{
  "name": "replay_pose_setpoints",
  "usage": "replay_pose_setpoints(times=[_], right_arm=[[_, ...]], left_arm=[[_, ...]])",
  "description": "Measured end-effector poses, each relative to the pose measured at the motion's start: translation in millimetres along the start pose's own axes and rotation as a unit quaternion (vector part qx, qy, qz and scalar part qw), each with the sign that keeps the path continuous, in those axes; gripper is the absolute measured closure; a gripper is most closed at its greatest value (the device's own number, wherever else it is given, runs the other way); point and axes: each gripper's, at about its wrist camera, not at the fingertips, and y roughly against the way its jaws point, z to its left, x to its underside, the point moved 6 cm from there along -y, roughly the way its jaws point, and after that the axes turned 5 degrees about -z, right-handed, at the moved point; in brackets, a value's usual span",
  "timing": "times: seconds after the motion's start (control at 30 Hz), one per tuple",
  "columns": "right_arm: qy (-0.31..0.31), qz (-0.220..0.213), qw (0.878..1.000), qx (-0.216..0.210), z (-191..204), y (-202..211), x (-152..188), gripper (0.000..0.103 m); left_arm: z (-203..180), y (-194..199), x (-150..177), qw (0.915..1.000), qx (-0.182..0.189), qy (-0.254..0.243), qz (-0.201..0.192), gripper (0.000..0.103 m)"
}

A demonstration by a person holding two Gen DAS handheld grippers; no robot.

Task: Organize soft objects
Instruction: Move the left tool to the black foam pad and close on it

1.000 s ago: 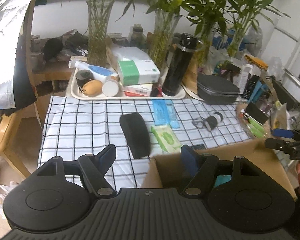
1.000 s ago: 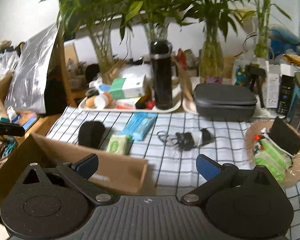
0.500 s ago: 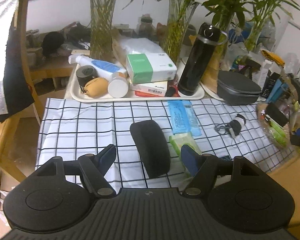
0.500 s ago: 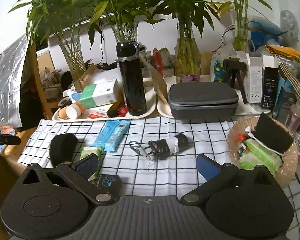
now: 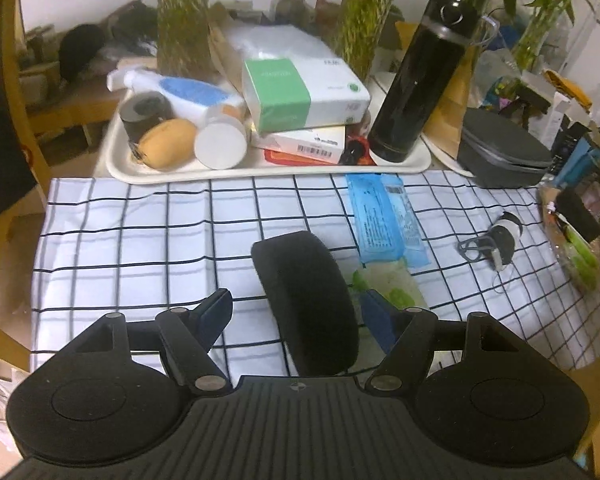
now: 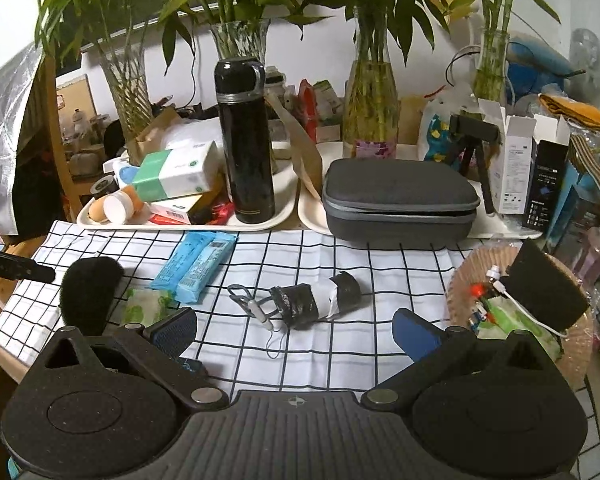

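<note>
With its jaws spread wide, the left hand-held gripper (image 5: pixel 296 310) frames the black foam pad (image 5: pixel 306 304), which lies low and central in the left wrist view on the checked cloth (image 5: pixel 140 240) covering the worktop. Neither blue pad appears to touch the foam yet, and nothing is held. The right hand-held gripper (image 6: pixel 294 330) is likewise wide and empty, hanging over the cloth near the rolled black-and-white bundle (image 6: pixel 314 300) at the centre of its view.

My guess is that the foam pad is the next soft item to be picked up. The green wipes packet (image 5: pixel 388 286) lies just beside the foam on its right, partly under the right-hand finger, so a closing pinch could catch the packet too, or drag it along. Foam gives under pressure; a light squeeze may let it sag and slip out when lifted. The cloth is already rippled toward the upper left of the frame, and a finger scraping low could bunch it, nudging the blue packets (image 5: pixel 384 220) above the wipes.
</note>
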Motion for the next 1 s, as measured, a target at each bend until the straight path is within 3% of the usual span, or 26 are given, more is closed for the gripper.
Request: replay_pose_setpoints(times=[0.3, 0.6, 0.67, 0.7, 0.73, 1.0], right_arm=[[-0.005, -0.005, 1.000, 0.003, -5.5, -4.6, -3.8, 0.000], [0.002, 0.009, 1.000, 0.024, -14.9, -18.7, -1.4, 0.000], [0.004, 0.013, 1.000, 0.029, -17.7, -23.6, -1.3, 0.000], [0.007, 0.012, 0.999, 0.030, -18.4, -26.2, -1.4, 0.000], [0.011, 0.014, 0.999, 0.033, -18.8, -29.2, -1.4, 0.000], [0.071, 0.038, 0.996, 0.028, -12.9, -64.0, 4.4, 0.000]], left_arm=[[-5.3, -31.6, -5.6, 0.9994, 0.003, -0.011, 0.032, 0.032], [-2.3, -48.2, -8.1, 0.9991, 0.003, 0.013, 0.040, 0.033], [-2.9, -50.4, -8.5, 0.9994, -0.004, 0.006, 0.034, 0.037], [-3.5, -52.4, -7.9, 0.9994, -0.006, 0.001, 0.035, 0.048], [-3.9, -55.2, -6.6, 0.9992, -0.008, -0.004, 0.039, 0.052], [-2.3, -37.8, -14.0, 0.9994, -0.021, -0.023, 0.013, 0.058]])
